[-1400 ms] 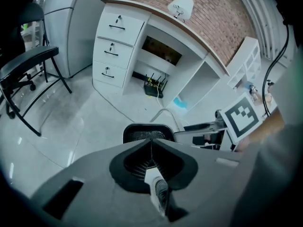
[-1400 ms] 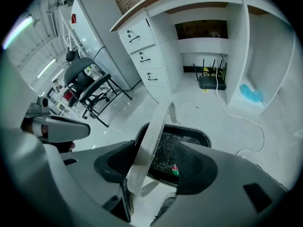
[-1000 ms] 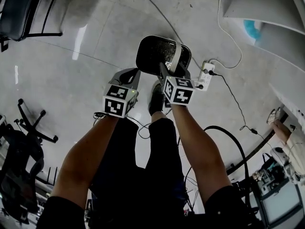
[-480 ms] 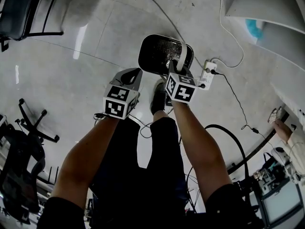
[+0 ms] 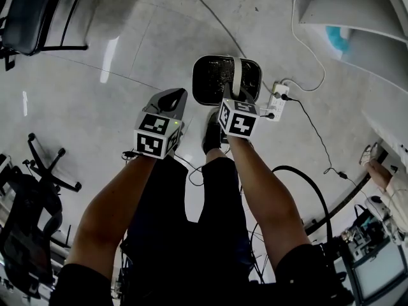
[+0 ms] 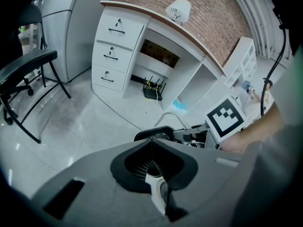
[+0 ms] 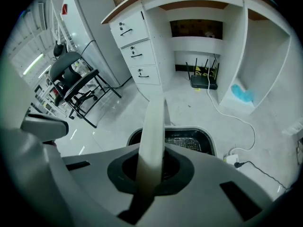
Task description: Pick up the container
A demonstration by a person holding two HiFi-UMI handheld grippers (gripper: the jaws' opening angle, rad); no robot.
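Bare forearms reach down over the floor point(image 5: 127, 56), a gripper in each hand. The left gripper point(image 5: 171, 101) has its jaws pressed together on nothing and hangs just beside the container point(image 5: 213, 81), not touching it. The right gripper point(image 5: 233, 101) closes its jaws hard on the handle point(image 7: 152, 126), pinching the flat white band from both sides near the container's rim.

The container lies directly ahead of and below the right jaws, in front of the person's black shoe point(image 5: 210, 131). Whether it is clear of the floor cannot be told. It is a black, rounded-rectangle tub with a fine metal mesh bottom point(image 7: 182, 143). The smooth, strap-like handle arches across its open top.

The floor is glossy grey tile that throws back streaks of light. A white power strip point(image 5: 275, 101) lies just right of the container, with a black plug in it and a white cable point(image 5: 306, 37) trailing away. A thick black cable point(image 5: 312, 190) loops at the person's right. A black chair point(image 5: 32, 18) stands well off to the left, and a wheeled chair base point(image 5: 48, 167) sits nearer on that side.

Farther off, the right gripper view takes in a white desk with three drawers point(image 7: 137, 46). A black router point(image 7: 203, 82) and a blue object point(image 7: 244, 93) rest under it.
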